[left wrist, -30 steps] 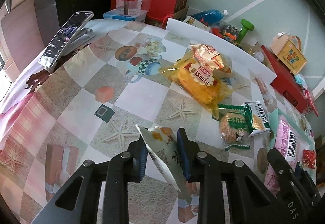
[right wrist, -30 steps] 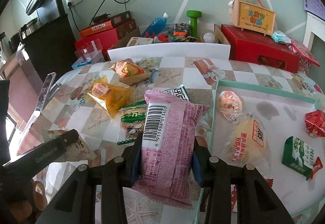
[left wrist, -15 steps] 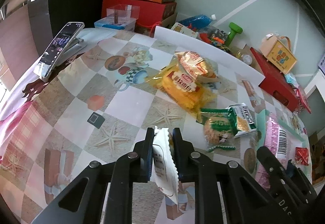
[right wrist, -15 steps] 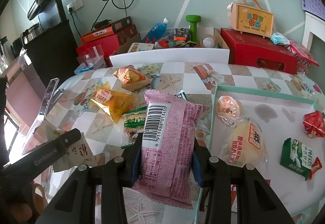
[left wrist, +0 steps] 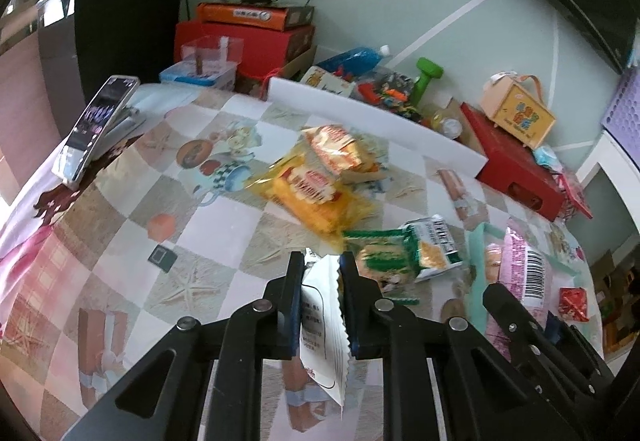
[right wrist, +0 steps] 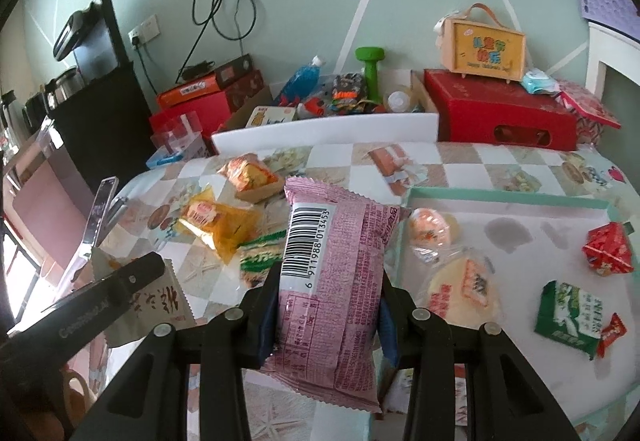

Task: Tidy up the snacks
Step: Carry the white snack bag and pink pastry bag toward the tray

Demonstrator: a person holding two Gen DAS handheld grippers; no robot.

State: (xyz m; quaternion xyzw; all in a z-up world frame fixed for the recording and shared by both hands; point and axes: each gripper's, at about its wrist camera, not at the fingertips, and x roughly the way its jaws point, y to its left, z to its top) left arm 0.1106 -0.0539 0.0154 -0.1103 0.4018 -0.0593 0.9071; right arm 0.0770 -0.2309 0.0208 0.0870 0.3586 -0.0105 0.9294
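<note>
Many snack packs [left wrist: 316,197] litter checkered tablecloth [left wrist: 208,225]; pale-green wall [right wrist: 320,1] behind.

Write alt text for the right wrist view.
The right claw grips a pink snack packet beside a mint-rimmed tray holding five wrapped snacks. More snacks lie on the checked tablecloth; the left claw holds a beige packet.

snack packets in tray [right wrist: 508,201]: 5 | packets left of tray on surface [left wrist: 132,201]: 4 | packets held in claws: 2 | phones [left wrist: 96,129]: 1 | dumbbells [right wrist: 370,67]: 1
</note>
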